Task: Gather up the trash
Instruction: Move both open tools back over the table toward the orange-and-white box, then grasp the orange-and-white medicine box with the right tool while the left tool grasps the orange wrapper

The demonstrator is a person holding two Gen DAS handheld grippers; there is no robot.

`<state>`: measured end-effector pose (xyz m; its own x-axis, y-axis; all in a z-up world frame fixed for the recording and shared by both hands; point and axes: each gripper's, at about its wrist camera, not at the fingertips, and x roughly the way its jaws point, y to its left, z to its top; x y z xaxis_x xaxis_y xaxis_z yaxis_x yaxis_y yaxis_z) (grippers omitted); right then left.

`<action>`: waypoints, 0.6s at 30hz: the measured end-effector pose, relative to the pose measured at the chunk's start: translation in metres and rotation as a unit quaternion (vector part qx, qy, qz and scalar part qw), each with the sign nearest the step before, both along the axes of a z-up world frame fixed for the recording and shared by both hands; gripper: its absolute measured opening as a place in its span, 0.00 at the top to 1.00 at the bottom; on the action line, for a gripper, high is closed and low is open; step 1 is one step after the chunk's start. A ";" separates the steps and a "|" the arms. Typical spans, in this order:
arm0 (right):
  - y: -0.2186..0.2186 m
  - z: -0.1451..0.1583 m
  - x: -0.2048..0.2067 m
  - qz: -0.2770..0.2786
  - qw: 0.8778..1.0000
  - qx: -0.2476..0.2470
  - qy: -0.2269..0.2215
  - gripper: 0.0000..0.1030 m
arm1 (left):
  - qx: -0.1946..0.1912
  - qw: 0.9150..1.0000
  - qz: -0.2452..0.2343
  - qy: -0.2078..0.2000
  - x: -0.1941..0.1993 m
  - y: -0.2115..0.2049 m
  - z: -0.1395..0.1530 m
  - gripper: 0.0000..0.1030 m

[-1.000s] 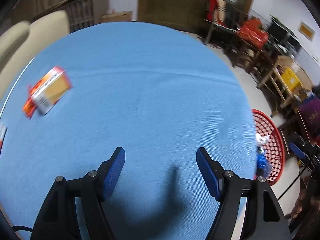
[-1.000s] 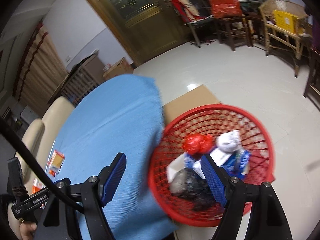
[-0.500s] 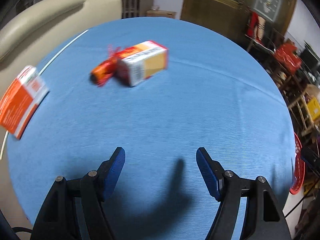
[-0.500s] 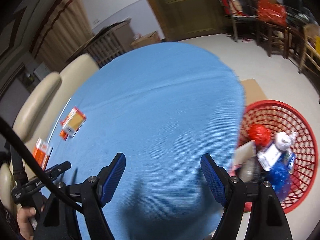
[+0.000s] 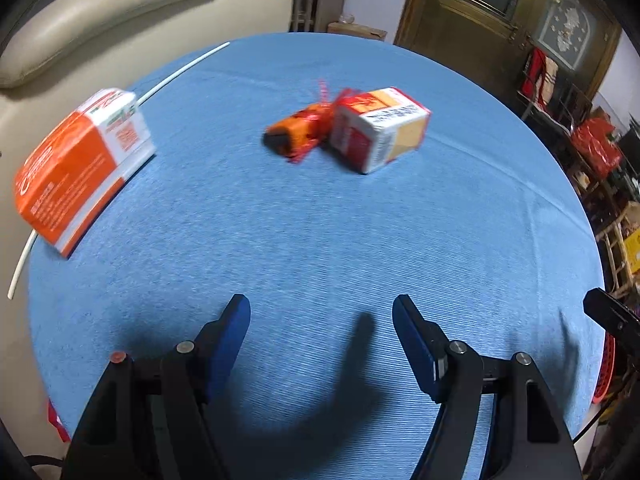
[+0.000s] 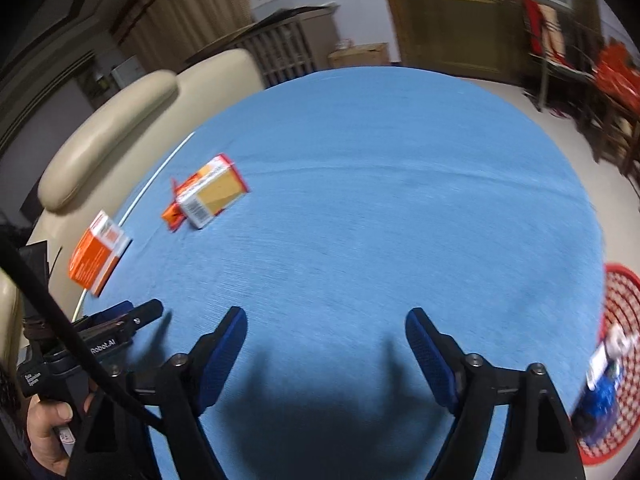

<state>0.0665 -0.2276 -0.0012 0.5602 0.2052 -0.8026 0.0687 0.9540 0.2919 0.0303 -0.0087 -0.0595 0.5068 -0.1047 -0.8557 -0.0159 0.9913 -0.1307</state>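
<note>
Trash left on the blue tablecloth (image 5: 320, 240): 2 cartons (image 5: 82, 168) (image 5: 380, 128), 1 orange wrapper (image 5: 298, 136); left gripper (image 5: 321, 322) and right gripper (image 6: 326, 334) both spread wide, holding nothing.

Only "Robot.AI" reads — on the left claw (image 6: 120, 322).

Blue-clothed counter (image 5: 320, 240) under my claw. Cream sofa (image 5: 120, 12) far left beyond it. Brown wooden door (image 5: 500, 12) ahead right. Slatted cabinet (image 6: 276, 52) behind sofa.
</note>
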 end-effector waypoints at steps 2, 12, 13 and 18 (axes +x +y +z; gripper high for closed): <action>0.012 -0.003 0.011 0.021 1.000 0.001 0.003 0.08 | -0.004 1.000 0.005 0.002 0.001 0.006 -0.002 0.28; 0.077 -0.010 0.066 0.116 0.993 -0.023 -0.016 0.02 | -0.007 1.000 0.018 0.008 0.009 0.029 -0.008 0.28; 0.083 -0.011 0.071 0.128 0.991 -0.023 -0.019 0.02 | -0.007 1.000 0.019 0.006 0.009 0.029 -0.009 0.28; 0.112 -0.016 0.097 0.174 0.983 -0.042 -0.039 0.00 | -0.013 1.000 0.020 0.005 0.003 0.039 -0.007 0.28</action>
<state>0.1634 -0.1160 -0.0169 0.5292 0.3295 -0.7819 -0.2857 0.9369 0.2014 0.0329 0.0306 -0.0668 0.5022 -0.1068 -0.8581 -0.0572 0.9861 -0.1562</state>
